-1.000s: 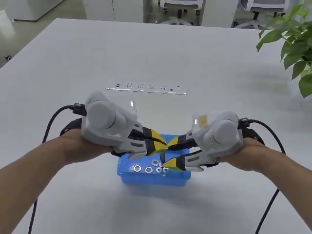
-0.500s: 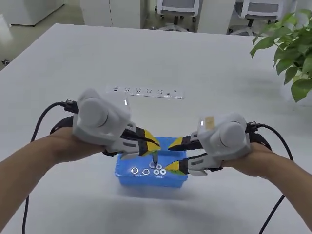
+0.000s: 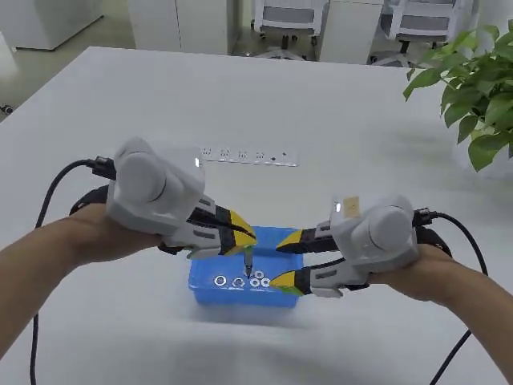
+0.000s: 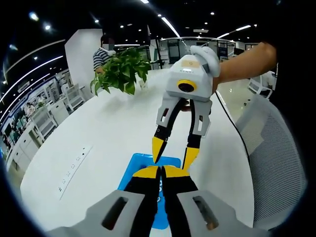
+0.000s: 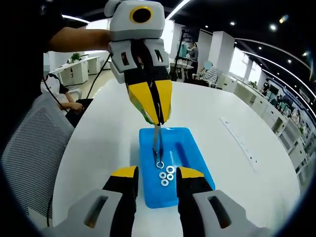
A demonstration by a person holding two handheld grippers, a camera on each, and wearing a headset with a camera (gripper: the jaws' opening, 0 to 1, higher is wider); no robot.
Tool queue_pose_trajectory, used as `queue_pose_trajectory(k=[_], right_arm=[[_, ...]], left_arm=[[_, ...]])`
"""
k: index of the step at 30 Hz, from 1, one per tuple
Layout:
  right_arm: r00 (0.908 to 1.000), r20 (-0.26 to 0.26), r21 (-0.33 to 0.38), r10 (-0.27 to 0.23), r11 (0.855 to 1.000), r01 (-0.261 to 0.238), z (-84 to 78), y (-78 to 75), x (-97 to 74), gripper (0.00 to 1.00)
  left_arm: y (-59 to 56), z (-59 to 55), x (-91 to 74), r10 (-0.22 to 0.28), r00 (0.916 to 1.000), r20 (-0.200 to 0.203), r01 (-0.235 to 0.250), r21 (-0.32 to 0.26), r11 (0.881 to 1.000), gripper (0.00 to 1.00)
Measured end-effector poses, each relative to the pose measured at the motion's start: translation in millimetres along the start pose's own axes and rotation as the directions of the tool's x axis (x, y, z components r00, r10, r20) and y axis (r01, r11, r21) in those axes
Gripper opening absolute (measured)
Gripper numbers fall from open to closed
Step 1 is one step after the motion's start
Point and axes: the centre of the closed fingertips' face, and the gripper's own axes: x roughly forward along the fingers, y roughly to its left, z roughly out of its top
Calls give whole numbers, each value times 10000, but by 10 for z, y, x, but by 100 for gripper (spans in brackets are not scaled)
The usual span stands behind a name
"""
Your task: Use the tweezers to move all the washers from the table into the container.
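Observation:
A blue container [image 3: 240, 298] sits on the white table right under both grippers, with several metal washers [image 3: 240, 281] inside it. My left gripper [image 3: 244, 238] is shut on the thin tweezers [image 3: 248, 261], which point down into the container. In the right gripper view the tweezers [image 5: 157, 140] hang from the left gripper's yellow tips, and their end rests at a washer [image 5: 159, 164] beside the other washers [image 5: 166, 177]. I cannot tell whether that washer is pinched. My right gripper [image 3: 280, 261] stands open over the container's right part, holding nothing. Its jaws [image 5: 158, 173] straddle the container [image 5: 182, 143].
A white power strip [image 3: 248, 154] lies on the table beyond the container. A green plant [image 3: 481, 80] stands at the far right edge. Office chairs are behind the table's far side. Cables trail from both grippers toward me.
The two grippers, tip to tip over the container a second ago, have drawn apart. The tweezers now hang from the left gripper alone, and the right gripper has backed off to the right.

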Motion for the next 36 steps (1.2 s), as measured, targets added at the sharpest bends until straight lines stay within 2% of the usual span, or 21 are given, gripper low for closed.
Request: queue_pose_trajectory(k=[9,16,21,30,33,36], right_arm=[[9997,169,-180,149,9997,-146,56,94,13,30],[9987,272,-499,441,9978,-427,91,216,46,26],[9977,246,-974,635,9934,-608,115,285,79,23],[9950,392,-1220,914,9888,-861,153,365,118,15],[9952,383,-1196,903,9892,-851,138,372,114,12],[9953,222,-1217,943,9884,-910,87,417,115,11]], left_arm=[[-74,64,-41,-272,9995,143,270,167,9995,5],[-179,107,-59,-666,9973,300,657,288,9974,5],[-264,144,-65,-996,9940,460,979,382,9945,5],[-376,214,-74,-1434,9850,961,1401,404,9893,5],[-388,195,-80,-1451,9845,984,1417,410,9891,5],[-419,127,-85,-1523,9849,821,1492,417,9879,5]])
